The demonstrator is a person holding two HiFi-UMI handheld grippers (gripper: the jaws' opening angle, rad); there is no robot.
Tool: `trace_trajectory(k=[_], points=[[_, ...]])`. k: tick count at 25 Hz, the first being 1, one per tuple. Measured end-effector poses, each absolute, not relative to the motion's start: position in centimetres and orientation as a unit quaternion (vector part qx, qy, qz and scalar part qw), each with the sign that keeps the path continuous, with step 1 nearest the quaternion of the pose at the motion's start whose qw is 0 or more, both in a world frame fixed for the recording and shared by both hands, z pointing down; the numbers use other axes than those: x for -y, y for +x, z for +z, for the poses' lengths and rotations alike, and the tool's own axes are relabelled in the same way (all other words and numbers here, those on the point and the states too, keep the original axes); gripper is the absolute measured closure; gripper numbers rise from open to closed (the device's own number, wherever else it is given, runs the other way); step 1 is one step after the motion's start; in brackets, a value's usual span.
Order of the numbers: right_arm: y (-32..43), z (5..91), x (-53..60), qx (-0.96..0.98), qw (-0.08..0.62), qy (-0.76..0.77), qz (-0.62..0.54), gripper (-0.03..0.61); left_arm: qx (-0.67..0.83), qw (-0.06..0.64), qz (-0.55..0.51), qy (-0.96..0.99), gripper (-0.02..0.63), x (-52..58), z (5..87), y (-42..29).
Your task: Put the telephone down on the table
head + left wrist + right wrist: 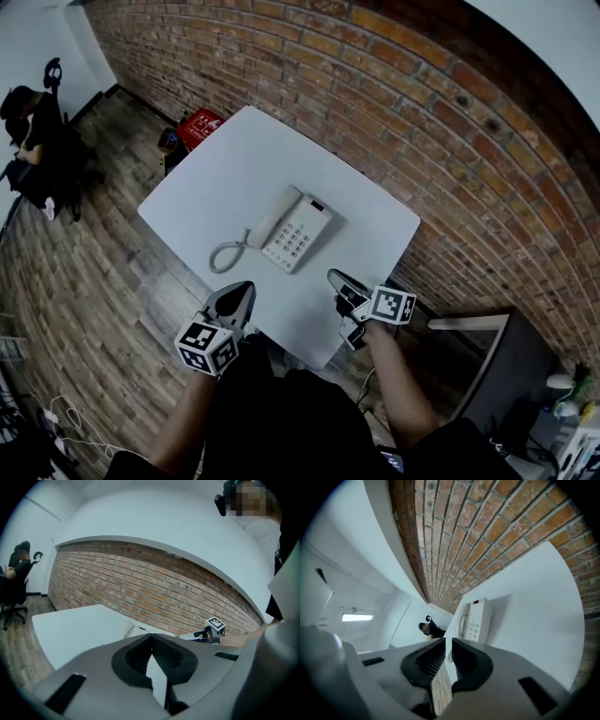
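I read left gripper [246,287] jaws shut, empty. Right gripper [334,276] jaws drawn to a slit, empty. Both near the telephone [292,232], not touching it.

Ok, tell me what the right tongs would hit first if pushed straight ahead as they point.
Most likely the telephone: it lies on the white table ahead of the right tongs, slightly right of their line. Depth is unclear, so they might touch the table first.
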State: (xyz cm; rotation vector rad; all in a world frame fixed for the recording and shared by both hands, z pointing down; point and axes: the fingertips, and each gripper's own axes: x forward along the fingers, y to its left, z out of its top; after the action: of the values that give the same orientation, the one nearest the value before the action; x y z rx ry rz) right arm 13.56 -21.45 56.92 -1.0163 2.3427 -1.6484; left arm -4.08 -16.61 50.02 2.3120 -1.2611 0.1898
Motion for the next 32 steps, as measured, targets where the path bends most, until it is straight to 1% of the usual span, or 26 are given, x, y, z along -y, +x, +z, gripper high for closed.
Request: trace_trajectory(k=[5,10,13,15,21,26,32], points=[[14.6,53.8,17.4,-0.822,0.024,-0.324,-0.468,0.532,0.467,0.239,0.064,0.849,0.601,13.8,48.9,-2.8],[15.6,50.5,15.0,-0.835,0.063,-0.337,-0.430,0.535,0.479,0.228,0.045,0.847,0.601,12.8,47.3,-3.5],[15.7,48.6,14.1,-0.843,0.067,-0.351,-0.402,0.542,0.479,0.225,0.037,0.848,0.601,12.4,46.5,-4.1],[15.6,47.4,13.5,-0.850,0.061,-0.358,-0.380,0.554,0.476,0.220,0.038,0.851,0.601,12.1,45.9,-4.4],[14.3,44.4,12.4,-0.874,0.035,-0.363,-0.320,0.557,0.453,0.208,0.052,0.866,0.601,11.3,44.9,-5.3],[14.3,43.9,11.5,-0.880,0.020,-0.370,-0.297,0.557,0.437,0.207,0.056,0.874,0.601,11.6,45.1,-5.5],[14.6,44.4,11.3,-0.868,0.028,-0.394,-0.300,0.557,0.429,0.212,0.057,0.876,0.601,11.7,45.3,-5.9]])
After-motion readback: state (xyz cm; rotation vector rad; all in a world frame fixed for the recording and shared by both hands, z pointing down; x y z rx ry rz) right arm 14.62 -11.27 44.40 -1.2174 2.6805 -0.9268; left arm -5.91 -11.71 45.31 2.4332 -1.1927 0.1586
